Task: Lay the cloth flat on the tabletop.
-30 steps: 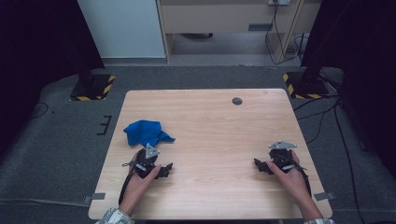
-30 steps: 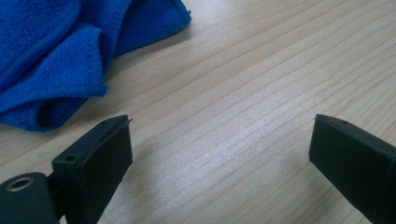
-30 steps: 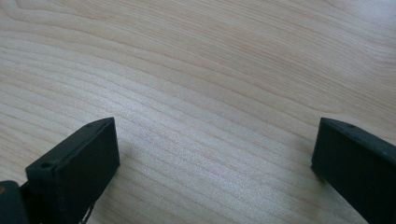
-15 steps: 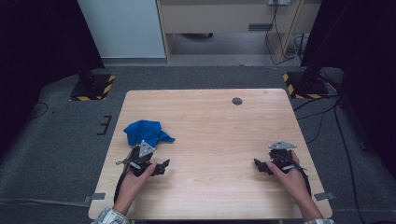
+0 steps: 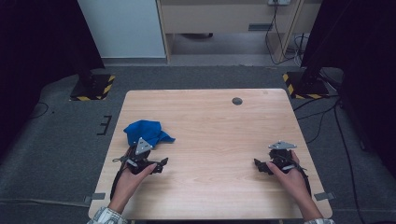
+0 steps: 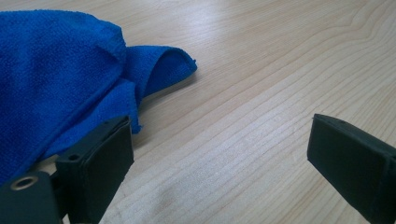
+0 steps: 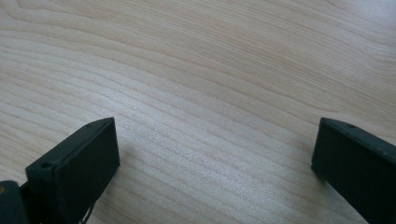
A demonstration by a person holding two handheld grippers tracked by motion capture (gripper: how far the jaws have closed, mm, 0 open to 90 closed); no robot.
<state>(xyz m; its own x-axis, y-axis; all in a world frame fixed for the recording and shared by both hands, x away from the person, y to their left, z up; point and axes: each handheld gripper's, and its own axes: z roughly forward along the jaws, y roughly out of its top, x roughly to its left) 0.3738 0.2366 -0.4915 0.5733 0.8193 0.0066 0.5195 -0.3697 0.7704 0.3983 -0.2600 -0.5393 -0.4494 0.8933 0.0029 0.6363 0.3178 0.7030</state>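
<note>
A crumpled blue cloth [image 5: 146, 131] lies on the left part of the wooden table [image 5: 215, 140]. My left gripper [image 5: 142, 154] sits just in front of it, low over the wood, open. In the left gripper view the cloth [image 6: 60, 79] reaches the left jaw and one folded corner points right; bare wood lies between the jaws of the left gripper [image 6: 219, 163]. My right gripper [image 5: 275, 161] rests near the table's right edge, open, with only wood grain between the jaws of the right gripper [image 7: 215, 163].
A small dark round hole [image 5: 237, 101] is set in the table near its far edge. Grey carpet surrounds the table, with yellow-and-black striped stand bases [image 5: 91, 88] at the back left and back right [image 5: 303, 86].
My left gripper has moved to the left and slightly forward, closer to the blue cloth. The right gripper has stayed where it was.
</note>
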